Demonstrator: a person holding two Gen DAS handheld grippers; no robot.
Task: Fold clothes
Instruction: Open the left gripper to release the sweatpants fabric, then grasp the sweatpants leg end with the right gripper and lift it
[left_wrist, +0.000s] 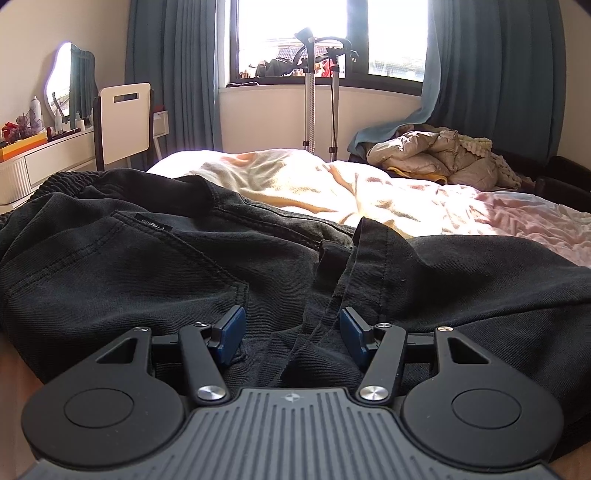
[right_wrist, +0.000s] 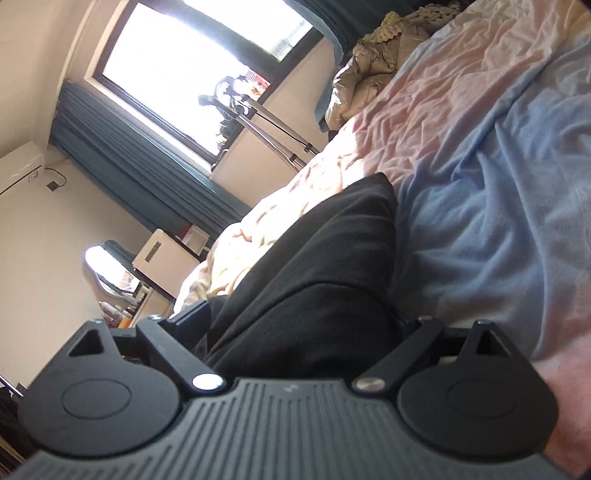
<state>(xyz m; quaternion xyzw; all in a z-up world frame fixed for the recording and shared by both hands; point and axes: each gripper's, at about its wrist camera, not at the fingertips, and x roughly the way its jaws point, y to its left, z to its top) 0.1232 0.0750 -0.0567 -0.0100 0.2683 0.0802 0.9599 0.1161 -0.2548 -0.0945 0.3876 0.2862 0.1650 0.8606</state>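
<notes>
Black trousers (left_wrist: 147, 266) lie spread on the bed, elastic waistband at the far left, a back pocket with a small label facing up. A hemmed leg end is folded over the middle. My left gripper (left_wrist: 291, 325) rests low on the trousers, open, its blue pads (left_wrist: 231, 332) wide apart with flat fabric and the hem edge between them. In the right wrist view, which is rolled sideways, a thick fold of the black trousers (right_wrist: 332, 258) fills the gap of my right gripper (right_wrist: 306, 321). Its fingers stand wide apart, partly hidden by cloth.
The bed (left_wrist: 369, 192) has a rumpled cream, pink and pale blue cover (right_wrist: 480, 184). A beige puffer jacket (left_wrist: 424, 155) is heaped at the far right. Beyond the bed stand a garment steamer pole (left_wrist: 310, 92), a white chair (left_wrist: 125, 122) and a dresser (left_wrist: 44, 158) at left.
</notes>
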